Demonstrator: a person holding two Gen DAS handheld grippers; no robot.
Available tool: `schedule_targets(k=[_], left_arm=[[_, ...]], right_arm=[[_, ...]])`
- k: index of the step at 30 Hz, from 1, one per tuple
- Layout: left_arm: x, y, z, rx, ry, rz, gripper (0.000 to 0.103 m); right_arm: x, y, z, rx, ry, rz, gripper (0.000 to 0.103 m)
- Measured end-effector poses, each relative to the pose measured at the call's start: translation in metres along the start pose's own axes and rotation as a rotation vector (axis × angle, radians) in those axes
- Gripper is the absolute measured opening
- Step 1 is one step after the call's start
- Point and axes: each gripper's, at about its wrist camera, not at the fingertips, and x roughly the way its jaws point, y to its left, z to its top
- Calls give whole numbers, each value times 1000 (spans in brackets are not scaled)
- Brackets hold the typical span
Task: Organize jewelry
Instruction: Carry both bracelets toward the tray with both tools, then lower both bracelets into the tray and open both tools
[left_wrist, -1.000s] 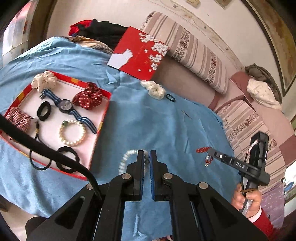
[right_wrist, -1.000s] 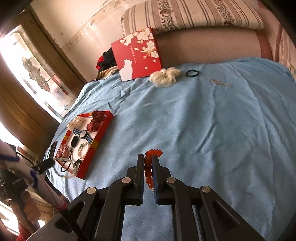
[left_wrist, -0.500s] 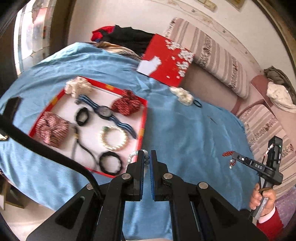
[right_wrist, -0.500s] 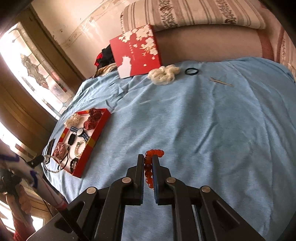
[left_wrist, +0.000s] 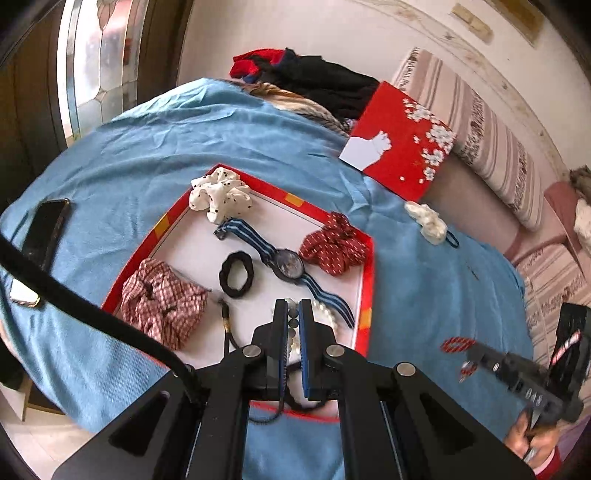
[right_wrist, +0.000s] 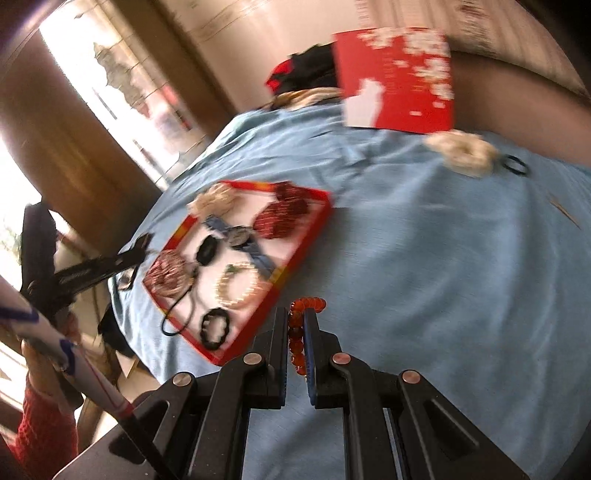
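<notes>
Blue cloth (left_wrist: 155, 147) covers the whole bed in the left wrist view, wrinkled toward the stained-glass window (left_wrist: 99, 62). A red-rimmed tray (left_wrist: 367, 258) lies on it, holding scrunchies, a striped watch (left_wrist: 288, 264) and black hair ties. The left gripper (left_wrist: 292, 314), over the tray's near edge, pinches a pale bead bracelet (left_wrist: 293, 325). A phone (left_wrist: 44, 229) lies by the cloth's left edge; a red box lid (left_wrist: 402, 147) leans against the striped cushion (left_wrist: 491, 147).

From the blurred right wrist view, the right gripper (right_wrist: 296, 321) is clamped on a red bead bracelet (right_wrist: 297, 332), just beside the tray's near corner (right_wrist: 218, 360). A cream scrunchie (right_wrist: 461, 151) and a black hair tie (right_wrist: 515, 164) lie at the cloth's far edge.
</notes>
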Motion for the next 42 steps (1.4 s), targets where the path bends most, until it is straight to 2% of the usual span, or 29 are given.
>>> schedule_targets(k=[6, 13, 20, 23, 28, 34, 40, 41, 42], left_arm=[[27, 15, 32, 21, 1, 55, 5], [57, 47, 67, 24, 14, 130, 5], [83, 76, 78, -1, 48, 148, 5], [88, 80, 78, 3, 51, 146, 5], [94, 85, 77, -9, 52, 127, 5], [102, 88, 72, -23, 54, 134, 5], [100, 85, 68, 1, 39, 138, 5], [99, 84, 68, 6, 36, 140, 5], [96, 82, 68, 11, 31, 135, 5]], right_arm=[[53, 54, 22, -87, 55, 55, 9], [106, 103, 41, -134, 105, 139, 9], [154, 129, 64, -102, 141, 202, 9], [163, 131, 74, -120, 127, 169, 9], [170, 113, 115, -86, 58, 98, 9], [216, 110, 136, -135, 117, -31, 9], [236, 103, 138, -131, 136, -60, 9], [237, 102, 139, -132, 132, -66, 11], [237, 101, 140, -133, 129, -69, 19]])
